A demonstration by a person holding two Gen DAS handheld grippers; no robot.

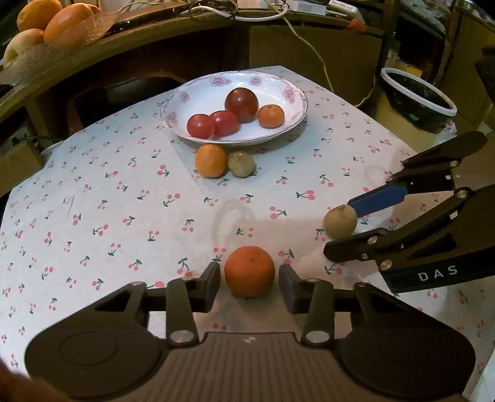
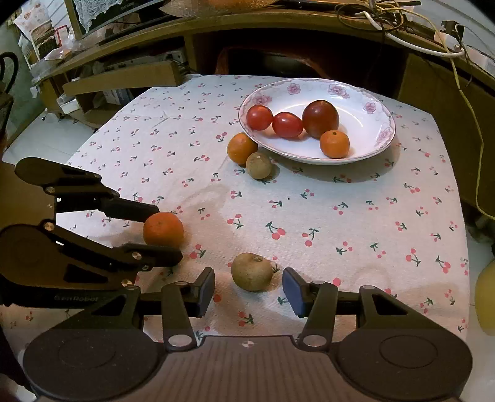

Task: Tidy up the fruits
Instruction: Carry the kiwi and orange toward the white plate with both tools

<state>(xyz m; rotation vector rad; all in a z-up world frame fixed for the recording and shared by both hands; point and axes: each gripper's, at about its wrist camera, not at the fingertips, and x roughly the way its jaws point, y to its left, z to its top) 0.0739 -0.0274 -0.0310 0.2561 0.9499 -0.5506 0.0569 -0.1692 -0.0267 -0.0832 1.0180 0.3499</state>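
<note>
Left gripper (image 1: 249,286) spread wide, orange (image 1: 249,271) at lower centre between its fingers, gaps both sides. Right gripper (image 2: 248,286) likewise wide, brown fruit (image 2: 252,271) between its fingers, untouched, on the tablecloth (image 2: 355,222).

My table (image 2: 355,216) wears a white cloth printed with cherries. Behind it, across the top of the frame, runs a brown wooden desk (image 2: 278,24) strewn with white and yellow cables (image 2: 402,34). At upper right of my left view stands a dark white-rimmed bucket (image 1: 417,102)
</note>
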